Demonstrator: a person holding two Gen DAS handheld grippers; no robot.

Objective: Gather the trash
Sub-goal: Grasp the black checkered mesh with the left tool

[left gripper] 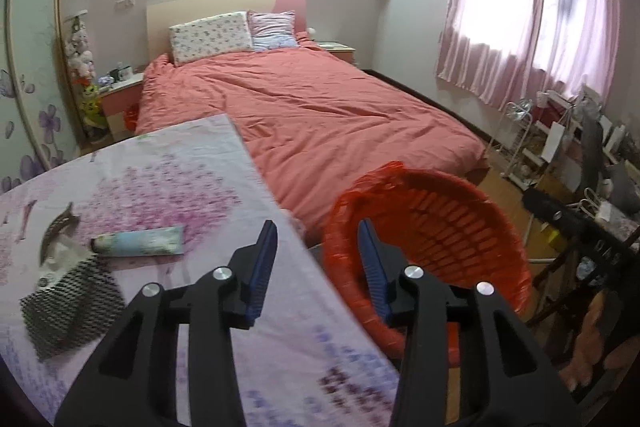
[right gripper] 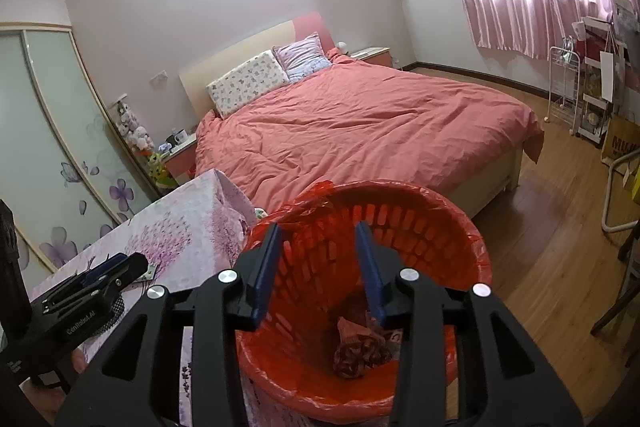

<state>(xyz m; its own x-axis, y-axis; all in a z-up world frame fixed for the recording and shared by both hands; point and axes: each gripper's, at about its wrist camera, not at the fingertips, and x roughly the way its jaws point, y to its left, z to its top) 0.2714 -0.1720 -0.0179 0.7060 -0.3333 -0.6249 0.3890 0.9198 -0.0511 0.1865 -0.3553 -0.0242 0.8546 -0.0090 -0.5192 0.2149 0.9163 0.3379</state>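
A wide bed under a salmon-pink duvet fills the room. Beside the lilac floral-clothed table stands the round red plastic basket (bag-lined), crumpled wrappers at its bottom. The right gripper hangs over it, parted, empty; the left gripper, likewise parted, straddles table edge and basket rim.

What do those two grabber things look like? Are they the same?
Yes, they match. The left gripper and the right gripper each have a black, angular plastic frame with cut-out holes, round silver bolts, and two flat blue ribbed fingers. Seen from the side, the left one carries small white lettering. No cables or sleeves show.
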